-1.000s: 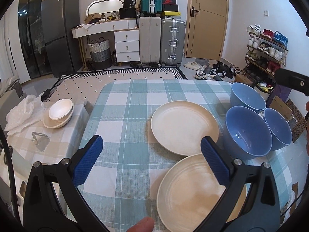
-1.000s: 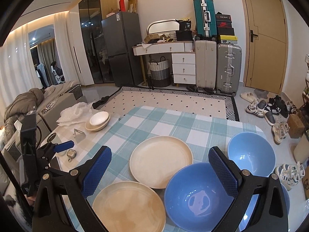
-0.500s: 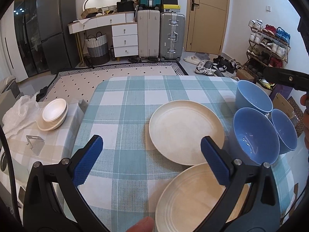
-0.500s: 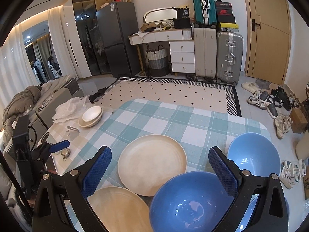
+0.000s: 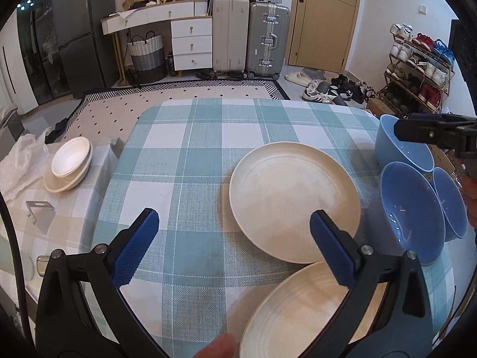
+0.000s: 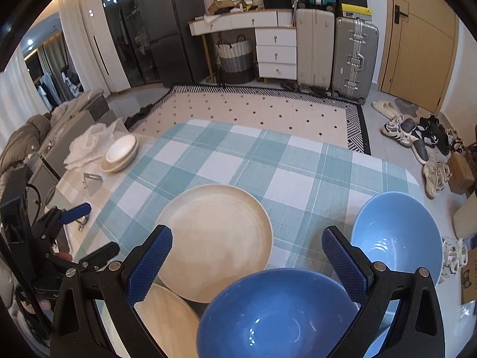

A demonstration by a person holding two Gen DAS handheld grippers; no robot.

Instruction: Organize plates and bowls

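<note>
two open grippers over plates and bowls on a checked table

the left gripper [image 5: 231, 244] and right gripper [image 6: 246, 264] both hang empty above the table [image 5: 193, 161], jaws spread wide. two cream plates sit side by side: the far plate [image 5: 293, 197] and the near plate [image 5: 301, 310], the far rim apparently overlapping the near one. three glossy blue bowls [image 6: 274, 313] cluster just to their right. all look rigid, smooth and likely breakable. plates are shallow, so pinch a rim; bowls are deep, so clamp one wall.
</note>
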